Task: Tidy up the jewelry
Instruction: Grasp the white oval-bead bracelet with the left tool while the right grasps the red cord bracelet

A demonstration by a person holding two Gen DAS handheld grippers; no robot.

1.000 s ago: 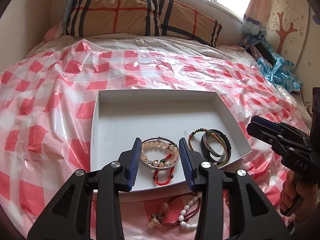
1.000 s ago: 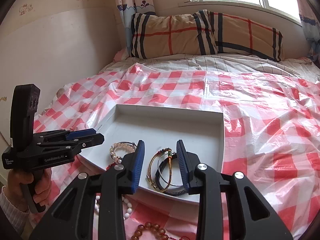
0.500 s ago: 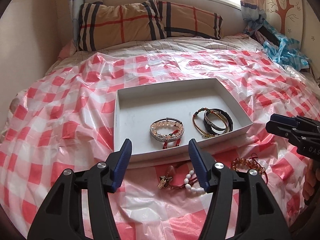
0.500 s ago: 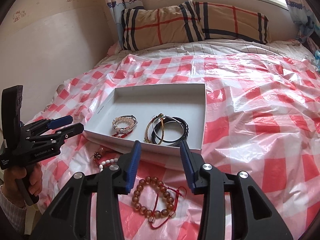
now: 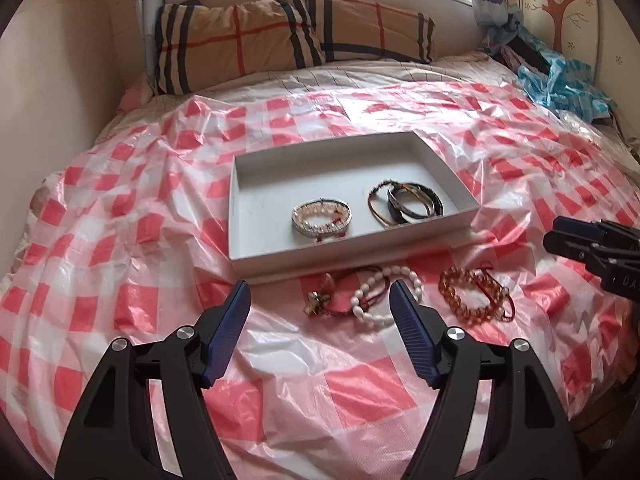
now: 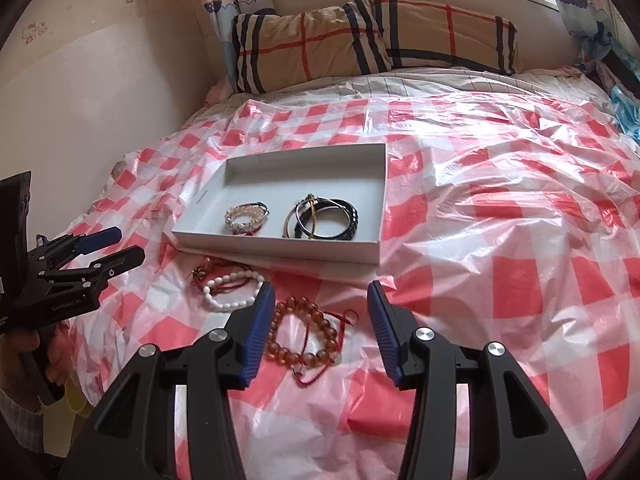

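Both grippers hang with jaws spread wide and nothing between them — the left gripper [image 5: 320,302] above a white pearl-bead bracelet on red cord [image 5: 376,294], the right gripper [image 6: 322,304] above an amber glass-bead bracelet with red string [image 6: 306,338]. Both bracelets lie on the red-and-white checked plastic sheet [image 6: 500,220] covering the bed, just in front of a shallow white cardboard tray [image 5: 460,196]. Inside the tray rest a stack of pale pink and silver bracelets [image 5: 321,219] and, beside it, a cluster of dark leather and cord bangles [image 5: 406,206].
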